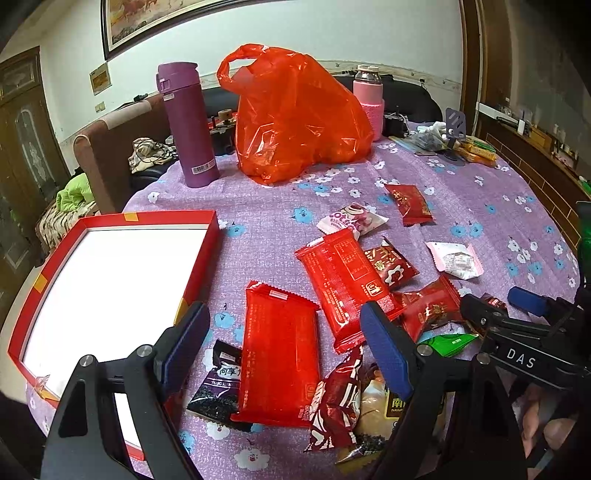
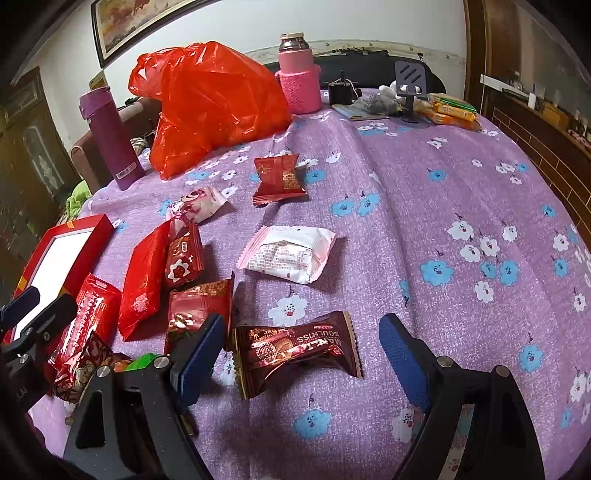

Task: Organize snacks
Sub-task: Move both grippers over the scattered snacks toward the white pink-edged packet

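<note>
right gripper (image 2: 301, 363) fingers spread, straddling the dark-red foil snack pack (image 2: 295, 347) lying flat on the counter (image 2: 443, 206): light, crinkly, slippery; pinch the puffed middle, not the crimped ends. left gripper (image 1: 284, 350) fingers spread over the long red wafer pack (image 1: 279, 354), probably brittle inside, so take it across its width. red box (image 1: 207, 225) sits open to the left; further packs behind.

white wall (image 1: 332, 29), framed painting (image 1: 147, 22), brown sofa (image 1: 107, 147), dark wooden door (image 1: 22, 147)
</note>
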### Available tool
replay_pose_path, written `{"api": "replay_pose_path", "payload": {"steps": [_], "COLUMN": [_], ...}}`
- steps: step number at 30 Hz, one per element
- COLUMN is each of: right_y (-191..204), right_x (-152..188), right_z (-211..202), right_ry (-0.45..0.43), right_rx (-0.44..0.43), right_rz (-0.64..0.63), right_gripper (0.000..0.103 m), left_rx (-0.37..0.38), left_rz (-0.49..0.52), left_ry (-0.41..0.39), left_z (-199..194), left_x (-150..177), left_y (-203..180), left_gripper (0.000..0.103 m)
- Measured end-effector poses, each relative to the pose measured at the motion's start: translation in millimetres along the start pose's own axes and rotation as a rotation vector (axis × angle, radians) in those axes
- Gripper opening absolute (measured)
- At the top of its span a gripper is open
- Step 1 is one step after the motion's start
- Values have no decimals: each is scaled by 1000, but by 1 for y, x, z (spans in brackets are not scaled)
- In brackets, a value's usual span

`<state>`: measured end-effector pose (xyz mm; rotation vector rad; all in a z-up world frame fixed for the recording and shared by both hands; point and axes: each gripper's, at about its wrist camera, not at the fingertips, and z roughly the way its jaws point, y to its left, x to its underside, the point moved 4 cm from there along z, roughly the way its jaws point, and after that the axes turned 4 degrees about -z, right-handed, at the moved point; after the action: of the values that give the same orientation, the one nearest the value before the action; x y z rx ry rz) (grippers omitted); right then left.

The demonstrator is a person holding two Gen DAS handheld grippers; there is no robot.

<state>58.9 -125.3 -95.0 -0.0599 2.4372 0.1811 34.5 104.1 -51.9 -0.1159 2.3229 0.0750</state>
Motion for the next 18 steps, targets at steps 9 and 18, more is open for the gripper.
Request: {"api": "replay_pose_path", "payload": {"steps": [9, 18], "right_y": [3, 3], "right_x": [-3, -7], "right_z": [0, -1], "right_ry": [-18, -54], "right_rx": [-14, -44], "right_rz": [-5, 15], "right_gripper": [86, 86], "left_rx": [15, -28], "left_rz": [-32, -70], "left_ry": [-39, -56], "left_z": [-8, -15], "left_x": [-5, -7], "left_y": [8, 30], "left_gripper": [84, 84]}}
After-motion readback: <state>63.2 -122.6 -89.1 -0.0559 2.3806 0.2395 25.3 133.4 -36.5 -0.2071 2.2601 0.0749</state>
